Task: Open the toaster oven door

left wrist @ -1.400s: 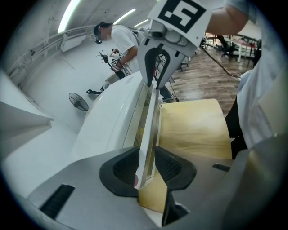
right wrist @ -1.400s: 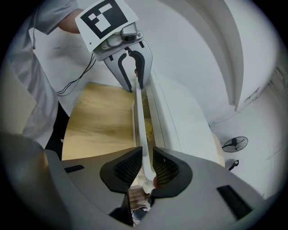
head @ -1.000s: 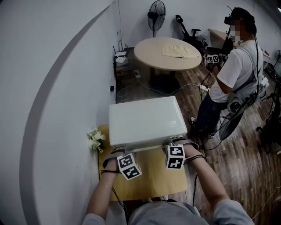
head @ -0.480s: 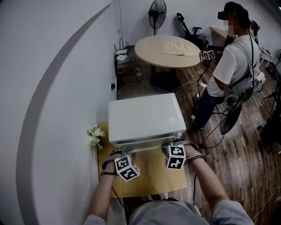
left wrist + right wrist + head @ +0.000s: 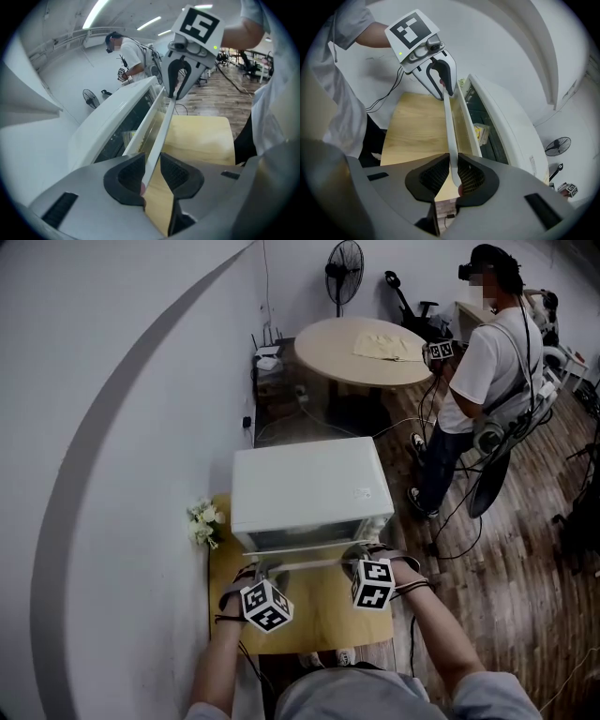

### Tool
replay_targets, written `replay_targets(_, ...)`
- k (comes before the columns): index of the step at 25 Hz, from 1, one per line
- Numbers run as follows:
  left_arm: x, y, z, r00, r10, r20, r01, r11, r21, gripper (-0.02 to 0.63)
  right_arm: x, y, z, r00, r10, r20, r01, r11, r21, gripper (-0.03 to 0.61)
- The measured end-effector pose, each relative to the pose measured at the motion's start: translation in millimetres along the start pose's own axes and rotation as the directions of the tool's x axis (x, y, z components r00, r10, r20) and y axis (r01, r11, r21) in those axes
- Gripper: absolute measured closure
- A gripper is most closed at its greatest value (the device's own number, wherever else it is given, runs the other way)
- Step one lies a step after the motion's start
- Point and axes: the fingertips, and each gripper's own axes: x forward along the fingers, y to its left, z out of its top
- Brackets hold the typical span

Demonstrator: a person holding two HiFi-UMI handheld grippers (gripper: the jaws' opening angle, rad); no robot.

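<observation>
A white toaster oven point(image 5: 309, 488) stands on a wooden table point(image 5: 323, 620). Its door point(image 5: 146, 129) is tilted part-way out, and the dark inside shows behind it. A long white handle point(image 5: 305, 564) runs along the door's top edge. My left gripper point(image 5: 258, 571) is shut on the handle's left end point(image 5: 163, 129); its jaws have just been opening slightly, with the bar still between the pads. My right gripper point(image 5: 361, 556) is shut on the right end point(image 5: 447, 126). Each gripper view shows the other gripper at the bar's far end: the right gripper point(image 5: 178, 89) and the left gripper point(image 5: 443, 89).
A small bunch of white flowers point(image 5: 202, 521) sits at the table's left edge, against the curved wall. Behind the oven stand a round table point(image 5: 361, 348) and a fan point(image 5: 345, 266). A person point(image 5: 478, 371) with grippers stands at the right on the wood floor, with cables around.
Both grippers have come toward me and a little down with the handle. The door has tilted out from the oven front. The person in the background has stepped farther away.
</observation>
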Motion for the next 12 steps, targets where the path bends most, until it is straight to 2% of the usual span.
replay_targets(6,-2.8,-17.4,-6.8,0.998,0.001,0.062,0.005,0.995,-0.101,0.509,1.4,19.4,-4.1,0.999,0.01,0.037,-0.01,1.0,0.007,0.532)
replay_targets(12,-1.6,-33.8,-14.9,0.999,0.02,0.042,-0.013,0.989,-0.144,0.505,4.9,36.9,-8.2,0.996,0.038,0.078,-0.04,0.999,0.023,0.532)
